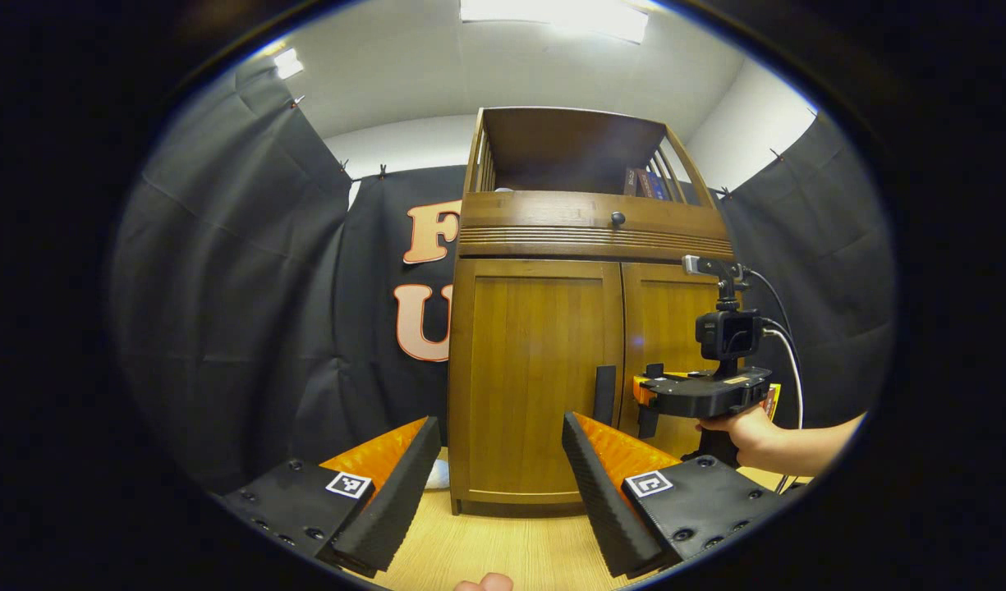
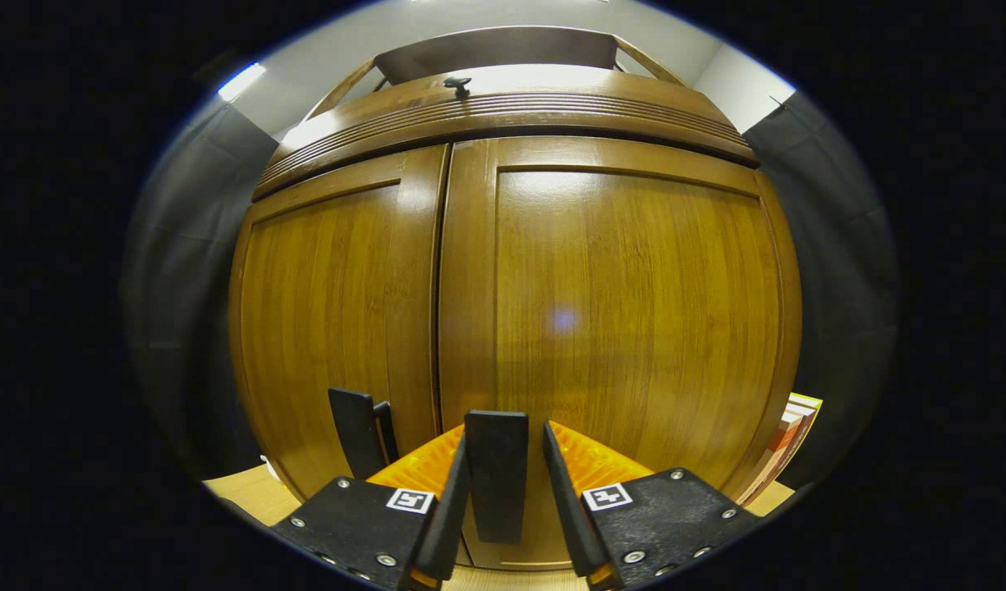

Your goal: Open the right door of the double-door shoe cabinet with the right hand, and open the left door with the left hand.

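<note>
Standing shut on the wooden floor (image 1: 503,550), the shoe cabinet (image 1: 585,238) is seen from the left gripper view with both doors flush in the frame, so neither of the 2 openings asked for is judged done.

The right door (image 2: 634,328) is met at close range in the right gripper view, where its dark handle (image 2: 496,472) is bracketed by the right gripper (image 2: 503,484). The 2 fingers are set narrowly, 1 on each side of the handle; the left one looks to touch it, while a slim gap can be made out on the other side, so a firm clamp cannot be confirmed. From the left gripper view the same tool is seen farther off at the cabinet front, carried by a hand (image 1: 741,431).

The left door (image 1: 535,369) is untouched. Its handle (image 1: 604,394) is seen near the centre seam, well apart from the left gripper (image 1: 498,484), whose jaws are spread wide and hold nothing.

By this reckoning the task is at its first step: the right handle is lined up for a grasp, the pull is not yet made, and the whole left-door approach, grasp and swing is left. A knob (image 1: 617,218) is fitted on the drawer band above the doors.
</note>
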The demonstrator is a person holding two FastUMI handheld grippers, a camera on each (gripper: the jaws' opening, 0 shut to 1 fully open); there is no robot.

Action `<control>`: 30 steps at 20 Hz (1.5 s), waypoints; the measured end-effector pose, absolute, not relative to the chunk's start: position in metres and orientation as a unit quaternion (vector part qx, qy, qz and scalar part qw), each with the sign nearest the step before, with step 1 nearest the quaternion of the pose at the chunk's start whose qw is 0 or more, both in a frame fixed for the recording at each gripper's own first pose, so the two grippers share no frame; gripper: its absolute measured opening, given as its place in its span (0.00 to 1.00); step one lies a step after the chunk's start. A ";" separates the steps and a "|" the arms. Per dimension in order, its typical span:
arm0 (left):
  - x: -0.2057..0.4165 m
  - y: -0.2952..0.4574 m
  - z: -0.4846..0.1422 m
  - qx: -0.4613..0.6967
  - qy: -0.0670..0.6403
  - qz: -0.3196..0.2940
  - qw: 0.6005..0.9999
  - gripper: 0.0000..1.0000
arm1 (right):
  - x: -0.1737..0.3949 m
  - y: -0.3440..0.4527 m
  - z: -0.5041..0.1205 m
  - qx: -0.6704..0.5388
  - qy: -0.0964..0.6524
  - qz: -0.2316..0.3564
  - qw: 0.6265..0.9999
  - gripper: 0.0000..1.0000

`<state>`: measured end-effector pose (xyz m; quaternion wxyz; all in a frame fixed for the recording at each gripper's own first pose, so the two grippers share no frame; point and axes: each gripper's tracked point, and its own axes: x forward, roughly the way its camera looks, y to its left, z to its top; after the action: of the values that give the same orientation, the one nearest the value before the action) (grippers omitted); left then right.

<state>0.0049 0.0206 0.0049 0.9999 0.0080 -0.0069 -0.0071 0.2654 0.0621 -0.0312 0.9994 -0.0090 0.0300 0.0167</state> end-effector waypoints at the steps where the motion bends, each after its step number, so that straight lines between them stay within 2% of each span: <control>1: 0.005 0.021 0.004 0.008 -0.006 -0.008 1.000 0.96 | 0.266 0.063 -0.032 -0.010 0.028 0.014 0.999 0.52; 2: 0.006 0.022 0.004 0.009 -0.005 -0.008 1.000 0.96 | 0.264 0.063 -0.032 -0.008 0.022 0.011 1.000 0.36; 8: 0.002 0.023 0.004 0.010 0.000 -0.007 1.000 0.97 | 0.261 0.064 -0.040 -0.003 0.036 0.024 0.999 0.30; 9: 0.000 0.021 0.004 0.010 0.000 -0.008 1.000 0.93 | 0.261 0.063 -0.043 -0.012 0.040 0.018 0.999 0.29; 11: -0.002 0.019 0.005 0.010 0.000 -0.011 1.000 0.96 | 0.260 0.063 -0.044 -0.015 0.041 0.008 0.999 0.29; 13: -0.006 0.020 0.006 0.009 0.000 -0.010 1.000 0.93 | 0.259 0.064 -0.044 -0.005 0.041 0.009 0.999 0.26; 15: -0.008 0.018 0.006 0.008 0.001 -0.010 1.000 0.96 | 0.254 0.065 -0.040 0.001 0.046 0.015 0.999 0.18; 16: -0.010 0.016 0.009 0.009 -0.002 -0.010 1.000 0.92 | 0.253 0.065 -0.037 0.001 0.040 0.020 0.999 0.20; 17: -0.011 0.016 0.011 0.010 -0.004 -0.010 1.000 0.92 | 0.246 0.065 -0.037 0.002 0.040 0.026 0.999 0.20; 18: -0.012 0.013 0.011 0.009 -0.005 -0.013 1.000 0.96 | 0.233 0.062 -0.039 0.005 0.039 0.030 0.999 0.20; 20: -0.014 0.008 0.013 0.010 -0.009 -0.015 1.000 0.93 | 0.216 0.060 -0.037 0.011 0.038 0.036 0.999 0.20; 22: -0.017 -0.002 0.014 0.007 -0.011 -0.022 1.000 0.96 | 0.198 0.054 -0.038 0.017 0.038 0.042 0.998 0.20; 25: -0.023 -0.009 0.013 0.001 -0.009 -0.025 1.000 0.96 | 0.173 0.046 -0.034 0.017 0.035 0.046 0.998 0.20; 26: -0.026 -0.011 0.011 -0.004 -0.007 -0.025 1.000 1.00 | 0.163 0.042 -0.033 0.018 0.035 0.046 0.998 0.17; 27: -0.028 -0.014 0.011 -0.006 -0.005 -0.024 1.000 0.96 | 0.156 0.038 -0.033 0.021 0.037 0.046 0.998 0.17; 29: -0.030 -0.019 0.010 -0.003 -0.001 -0.023 1.000 0.96 | 0.141 0.030 -0.031 0.028 0.036 0.041 0.998 0.17; 30: -0.030 -0.022 0.009 0.000 0.000 -0.023 1.000 0.97 | 0.134 0.027 -0.029 0.030 0.035 0.038 0.998 0.20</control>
<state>-0.0298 -0.0216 0.0094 0.9997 -0.0004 0.0004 -0.0226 0.1339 0.0268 -0.0286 0.9982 0.0305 0.0347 0.0375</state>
